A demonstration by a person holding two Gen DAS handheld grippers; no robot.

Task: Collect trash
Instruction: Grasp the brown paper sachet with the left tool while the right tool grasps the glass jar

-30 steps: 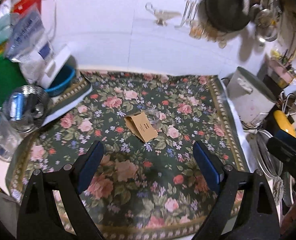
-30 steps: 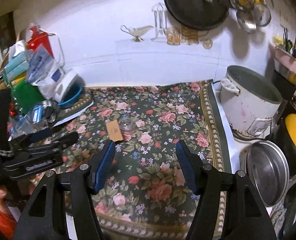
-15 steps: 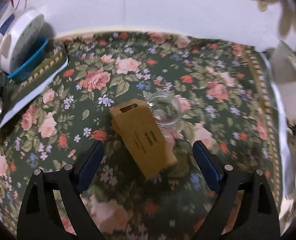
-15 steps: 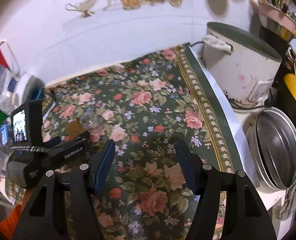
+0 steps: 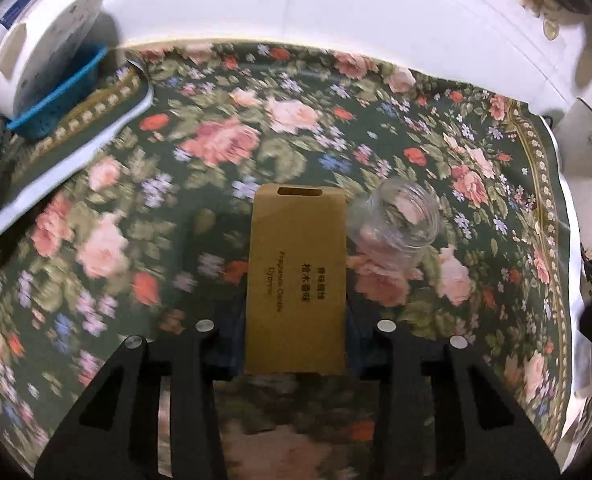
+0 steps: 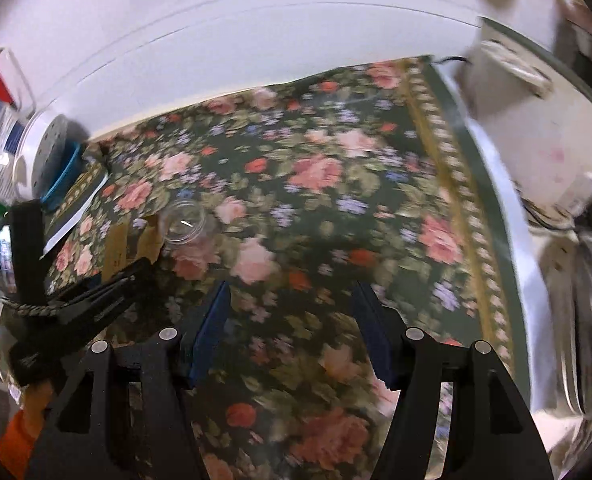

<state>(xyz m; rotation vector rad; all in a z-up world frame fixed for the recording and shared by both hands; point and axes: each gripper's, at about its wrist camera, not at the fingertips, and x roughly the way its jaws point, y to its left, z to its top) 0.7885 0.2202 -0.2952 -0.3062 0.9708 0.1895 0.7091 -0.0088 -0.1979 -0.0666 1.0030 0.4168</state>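
A flat brown cardboard box with printed text lies on the floral cloth. My left gripper has closed in on the box's near end, one finger on each side of it. A small clear glass jar stands just right of the box, touching or nearly touching it. In the right wrist view the jar and the box sit at the left, with the left gripper over the box. My right gripper is open and empty above the cloth.
A white round object leans in a blue basket at the back left. A white pot and metal lids stand at the right. A white wall runs behind the cloth.
My left gripper has moved forward and down onto the box and its fingers have closed around the near end. My right gripper has dropped closer to the cloth, still open.
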